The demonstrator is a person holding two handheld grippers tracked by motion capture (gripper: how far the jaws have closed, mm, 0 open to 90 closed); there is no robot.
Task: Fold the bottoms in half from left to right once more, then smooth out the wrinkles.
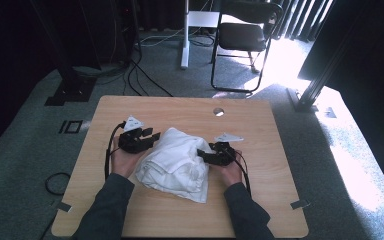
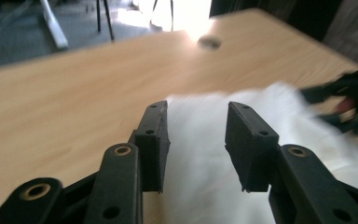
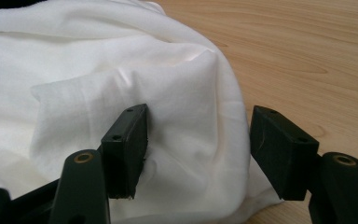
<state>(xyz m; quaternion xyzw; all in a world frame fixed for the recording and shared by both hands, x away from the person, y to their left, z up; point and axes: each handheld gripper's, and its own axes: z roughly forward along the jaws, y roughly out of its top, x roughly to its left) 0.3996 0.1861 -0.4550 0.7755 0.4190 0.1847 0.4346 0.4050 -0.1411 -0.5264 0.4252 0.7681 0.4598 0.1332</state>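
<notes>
A crumpled white cloth [image 1: 175, 160] [image 2: 279, 107] [image 3: 98, 60] lies in a heap on the middle of the wooden table [image 1: 260, 130] [image 3: 307, 46]. My left gripper [image 1: 152, 135] [image 2: 198, 135] hovers at the cloth's left edge, jaws apart, nothing pressed between the pads. My right gripper [image 1: 202, 155] [image 3: 198, 140] is at the cloth's right side with its jaws straddling a raised fold. One pad touches the fabric and the other stands off it. In the left gripper view, the right gripper [image 2: 349, 107] shows blurred beyond the cloth.
A round cable hole [image 1: 218, 111] [image 2: 209, 42] sits near the table's far edge. Behind the table stand a black folding chair [image 1: 245, 35] and a white post [image 1: 185, 40]. Cables [image 1: 140, 80] run over the grey carpet, and dark stands flank both sides.
</notes>
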